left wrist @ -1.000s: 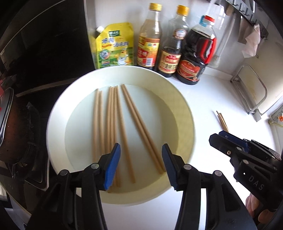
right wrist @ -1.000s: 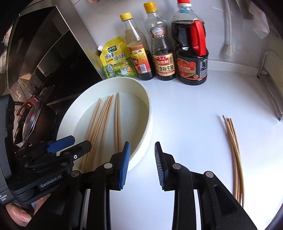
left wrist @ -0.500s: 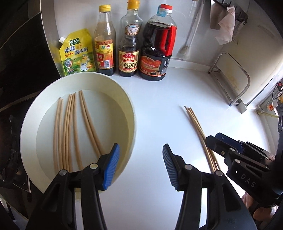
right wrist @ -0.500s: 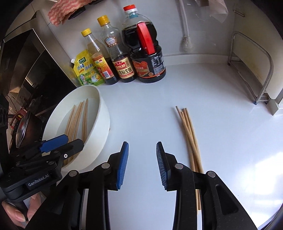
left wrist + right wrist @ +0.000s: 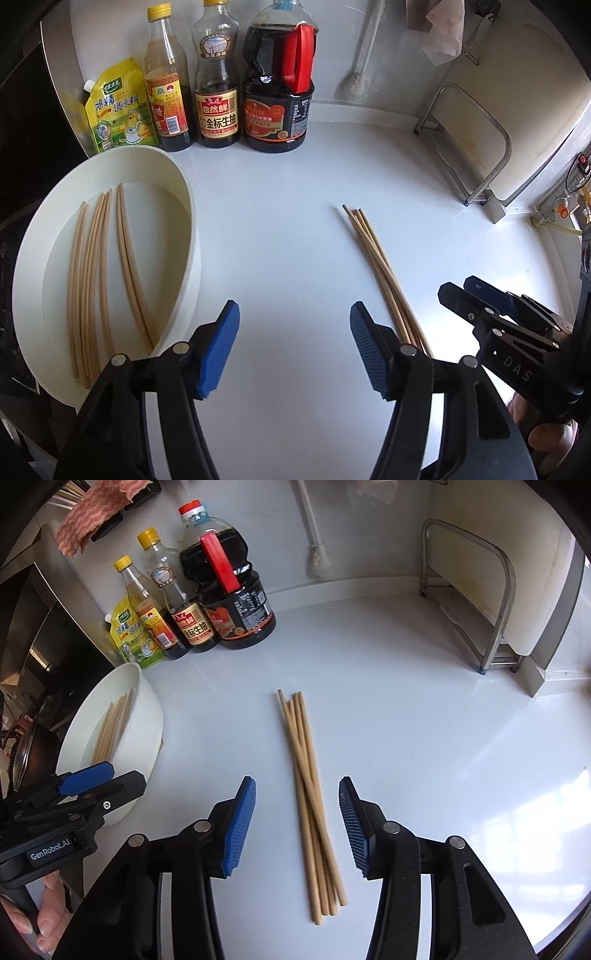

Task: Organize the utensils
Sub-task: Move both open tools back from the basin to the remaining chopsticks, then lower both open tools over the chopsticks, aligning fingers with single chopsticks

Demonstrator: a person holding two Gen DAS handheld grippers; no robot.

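A white bowl (image 5: 140, 150) at the left holds several wooden chopsticks (image 5: 96, 266). A loose bundle of chopsticks (image 5: 306, 775) lies on the white counter to its right. My right gripper (image 5: 297, 823) hovers over the near half of that bundle. Its blue pads stand either side of the sticks without touching them, and its jaws are opening. My left gripper (image 5: 295, 347) hangs over bare counter between the bowl and the bundle (image 5: 380, 273). Its jaws are also opening, with nothing between them. Each view shows the other gripper at its edge: left (image 5: 92, 782), right (image 5: 491, 314).
A yellow seasoning pouch (image 5: 118, 107), two tall bottles and a dark sauce jug (image 5: 277, 107) line the back wall. A metal rack (image 5: 469, 147) stands at the back right. A stove with a pan (image 5: 26, 746) lies left of the bowl (image 5: 147, 720).
Both grippers have swept right, from over the bowl to the counter by the loose chopsticks. The bundle now sits under the right gripper. Both pairs of jaws have spread wider.
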